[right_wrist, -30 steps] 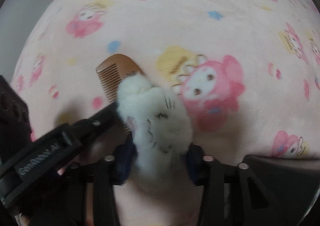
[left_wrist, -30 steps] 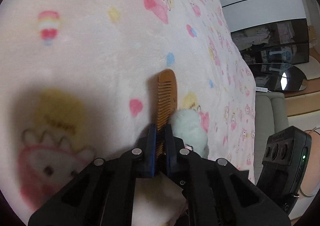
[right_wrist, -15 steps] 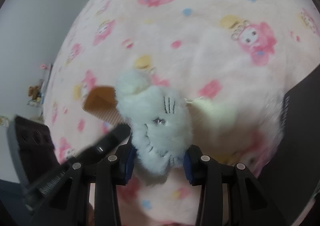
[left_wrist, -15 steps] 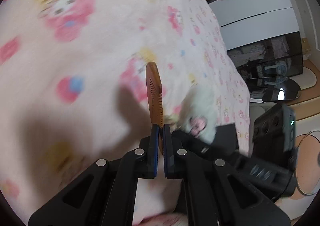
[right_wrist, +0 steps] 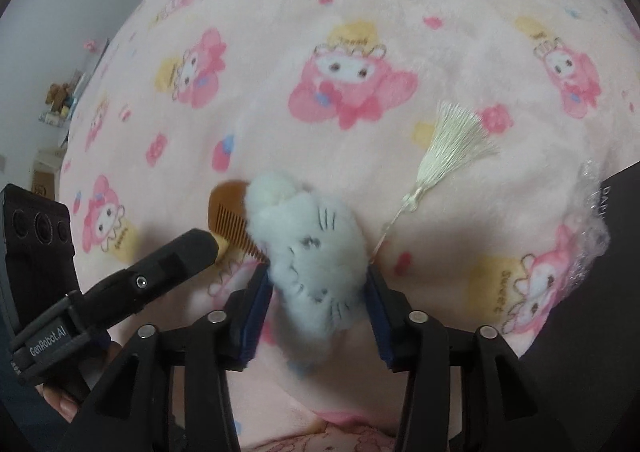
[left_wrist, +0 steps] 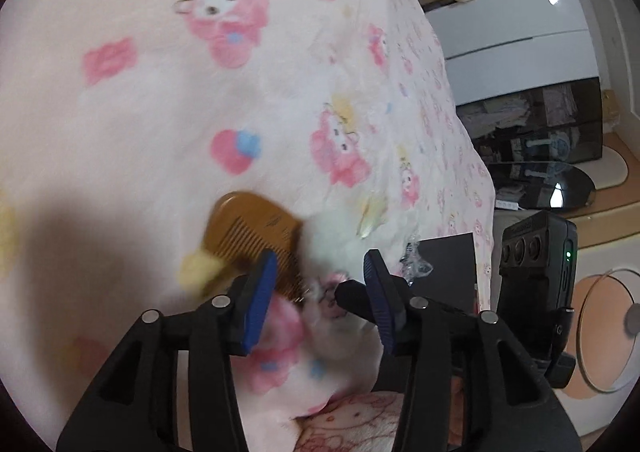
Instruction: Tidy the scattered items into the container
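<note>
A brown wooden comb [left_wrist: 256, 228] lies on the pink cartoon-print blanket [left_wrist: 160, 99], just ahead of my left gripper [left_wrist: 320, 284], which is open and empty. The comb also shows in the right wrist view [right_wrist: 230, 211], partly behind the toy. My right gripper [right_wrist: 318, 284] is shut on a white fluffy cat plush [right_wrist: 316, 252] and holds it over the blanket. The plush shows as a white blur in the left wrist view [left_wrist: 340, 236]. A cream tassel [right_wrist: 452, 139] on a cord lies right of the plush. A black container [right_wrist: 600, 292] sits at the right edge.
The black container also shows in the left wrist view [left_wrist: 444, 268], with crinkled clear plastic [right_wrist: 592, 219] at its edge. The blanket's edge drops off to the right, with dark cabinets [left_wrist: 536, 123] and floor beyond. The left gripper's body [right_wrist: 120, 284] sits close beside the right one.
My left gripper has opened and let go of the comb, which now lies flat on the blanket. The right gripper still holds the plush and has shifted over the blanket.
</note>
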`<state>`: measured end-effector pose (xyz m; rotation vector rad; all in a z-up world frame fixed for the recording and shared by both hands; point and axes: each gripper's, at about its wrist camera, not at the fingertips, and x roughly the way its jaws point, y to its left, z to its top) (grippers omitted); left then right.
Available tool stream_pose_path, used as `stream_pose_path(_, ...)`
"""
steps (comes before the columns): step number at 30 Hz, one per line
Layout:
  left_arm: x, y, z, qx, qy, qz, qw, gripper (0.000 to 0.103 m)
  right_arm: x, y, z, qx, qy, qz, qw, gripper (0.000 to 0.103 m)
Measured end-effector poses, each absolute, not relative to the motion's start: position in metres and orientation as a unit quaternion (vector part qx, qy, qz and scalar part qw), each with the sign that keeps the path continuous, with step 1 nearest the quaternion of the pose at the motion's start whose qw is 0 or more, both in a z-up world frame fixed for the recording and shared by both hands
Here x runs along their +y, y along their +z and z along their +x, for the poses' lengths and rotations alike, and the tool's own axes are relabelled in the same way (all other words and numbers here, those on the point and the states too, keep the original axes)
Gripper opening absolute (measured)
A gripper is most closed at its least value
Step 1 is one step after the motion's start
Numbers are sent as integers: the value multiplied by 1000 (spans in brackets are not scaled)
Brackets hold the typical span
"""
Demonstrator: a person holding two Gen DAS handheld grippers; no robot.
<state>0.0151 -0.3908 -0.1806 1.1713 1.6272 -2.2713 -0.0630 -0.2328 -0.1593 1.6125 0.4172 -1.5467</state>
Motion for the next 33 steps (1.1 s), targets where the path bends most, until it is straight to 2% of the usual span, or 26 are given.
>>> stream_pose_path(2,-386,-184,1,533,-747,395,39,61,-228,-157,-70,150,-629,643,411,51)
stream_pose_path(5,-374,-200,-16,535,-731,423,27,62,-225,-170,-70,152,-615,659,405,51)
stream_pose_path(7,-370,-206,-18,542,-726,422,22,58,-225,-181,-68,157,-590,682,403,49)
stream_pose_path(10,-370,-210,-14,550,-720,421,29,38,-228,-182,-65,171,-591,676,406,43)
stream_pose_path(11,-371,-210,-10,550,-720,422,36,34,-229,-182,-63,176,-590,673,411,42)
stream_pose_path(14,-374,-206,4,568,-718,401,37,31,-234,-178,-58,178,-595,661,421,39)
stream_pose_path(18,-371,-180,11,560,-734,382,33,30,-222,-162,-60,126,-610,643,446,38)
stream_pose_path(24,-338,-112,-1,497,-780,381,-15,30,-207,-109,-52,71,-656,585,471,37)
stream_pose_path(28,-300,-74,-14,461,-801,376,-63,30,-143,-61,-58,37,-695,544,469,37)
stream_pose_path(33,-234,-54,-35,425,-814,379,-113,30,-77,-36,-68,12,-730,518,446,37)
